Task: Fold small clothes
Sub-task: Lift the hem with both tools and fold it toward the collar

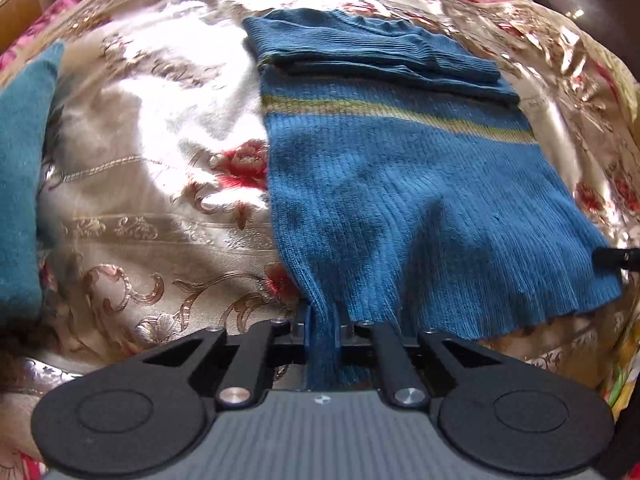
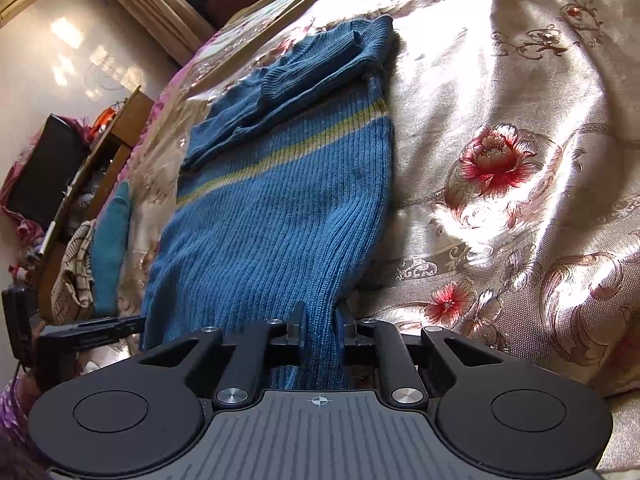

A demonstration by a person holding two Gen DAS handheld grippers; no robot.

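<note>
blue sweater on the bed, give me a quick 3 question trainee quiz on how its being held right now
1. True or false: both the left claw and the right claw are shut on the hem of the blue sweater.
2. Where do the sleeves lie? A) folded across the chest, above the yellow-green stripe; B) spread out flat on the floral bedspread; C) hanging off the bed edge.
3. Fill in: the sweater's hem end is the end ____ to the cameras.

Key: 1 true; 2 A; 3 nearest
</note>
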